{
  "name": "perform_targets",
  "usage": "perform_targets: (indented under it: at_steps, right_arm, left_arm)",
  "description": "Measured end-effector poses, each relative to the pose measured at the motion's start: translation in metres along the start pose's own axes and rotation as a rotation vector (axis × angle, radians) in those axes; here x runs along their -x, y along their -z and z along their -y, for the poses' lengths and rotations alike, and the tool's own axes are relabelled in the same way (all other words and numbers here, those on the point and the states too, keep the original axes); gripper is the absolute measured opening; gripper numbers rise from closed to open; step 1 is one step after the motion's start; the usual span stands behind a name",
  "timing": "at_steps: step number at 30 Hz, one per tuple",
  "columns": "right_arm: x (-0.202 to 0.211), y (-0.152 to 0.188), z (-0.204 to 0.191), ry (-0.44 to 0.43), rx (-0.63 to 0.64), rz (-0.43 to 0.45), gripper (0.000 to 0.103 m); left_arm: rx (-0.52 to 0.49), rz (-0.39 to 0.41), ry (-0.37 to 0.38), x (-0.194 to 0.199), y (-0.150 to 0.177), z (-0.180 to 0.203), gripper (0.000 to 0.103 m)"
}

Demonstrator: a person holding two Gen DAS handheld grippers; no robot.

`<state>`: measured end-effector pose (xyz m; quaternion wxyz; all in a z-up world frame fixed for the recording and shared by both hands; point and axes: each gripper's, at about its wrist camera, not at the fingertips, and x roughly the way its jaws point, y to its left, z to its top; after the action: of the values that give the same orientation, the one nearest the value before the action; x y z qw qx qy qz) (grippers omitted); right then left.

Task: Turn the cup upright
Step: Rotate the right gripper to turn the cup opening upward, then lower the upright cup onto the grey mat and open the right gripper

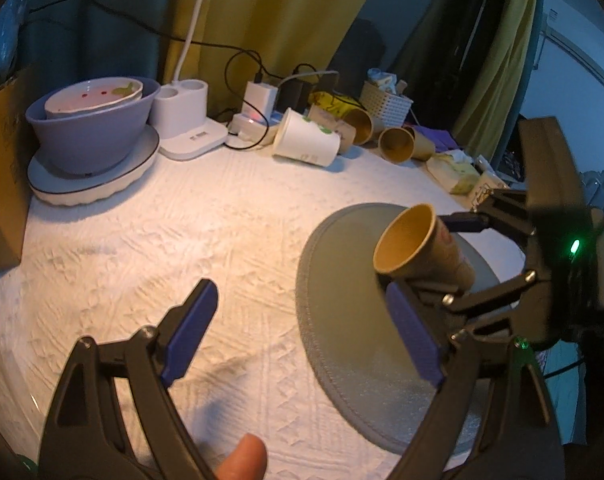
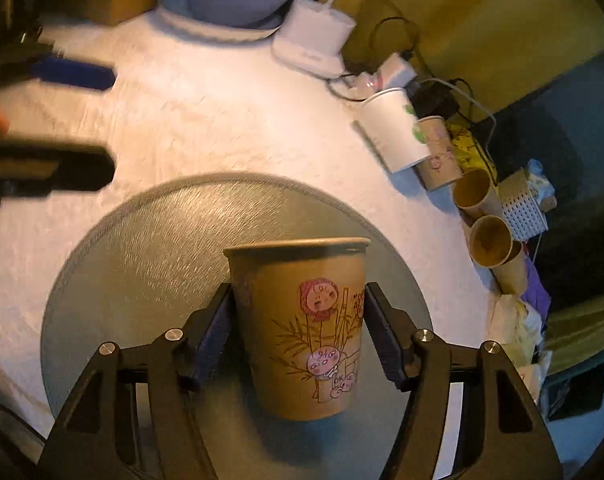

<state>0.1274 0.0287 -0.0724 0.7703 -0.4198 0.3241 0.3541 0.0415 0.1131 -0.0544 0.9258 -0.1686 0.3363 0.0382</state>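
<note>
A brown paper cup (image 2: 302, 320) with a red cartoon print sits between the fingers of my right gripper (image 2: 297, 336), which is shut on it above the round grey mat (image 2: 141, 260). In the left wrist view the cup (image 1: 418, 252) is tilted, its open mouth facing left and up, held over the mat (image 1: 342, 320) by the right gripper (image 1: 426, 256). My left gripper (image 1: 302, 328) is open and empty, low over the white cloth left of the mat. It also shows blurred at the left of the right wrist view (image 2: 109, 120).
At the back lie a white paper cup (image 1: 306, 140) and several brown cups (image 1: 398, 144) on their sides, with a white basket (image 1: 384, 104), chargers and cables. A purple bowl (image 1: 89, 132) on a white plate stands back left, a cardboard box (image 1: 1, 152) at the left edge.
</note>
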Motion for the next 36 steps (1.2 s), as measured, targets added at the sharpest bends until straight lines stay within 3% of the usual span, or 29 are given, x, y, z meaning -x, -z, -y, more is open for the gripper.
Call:
perform_targets:
  at_steps: [10,15,19,28,36]
  right_arm:
    - [0.030,0.040,0.036,-0.086,-0.378,0.255,0.068]
    - [0.038,0.063,0.043,-0.117,-0.506,0.355,0.068]
    - [0.035,0.078,0.043,-0.094,-0.543,0.353,0.068]
    - [0.046,0.106,0.049,-0.086,-0.617,0.438,0.068]
    - [0.034,0.108,0.048,-0.040,-0.618,0.372,0.068]
  left_arm:
    - [-0.015,0.003,-0.002,-0.002,0.002,0.003,0.087]
    - [-0.052,0.011,0.011,-0.002,0.005,0.013,0.087]
    - [-0.088,0.030,0.021,0.001,0.007,0.022,0.087]
    - [-0.183,0.136,0.034,0.018,0.013,0.056,0.087]
    - [-0.208,0.134,0.048,0.018,0.016,0.064,0.087]
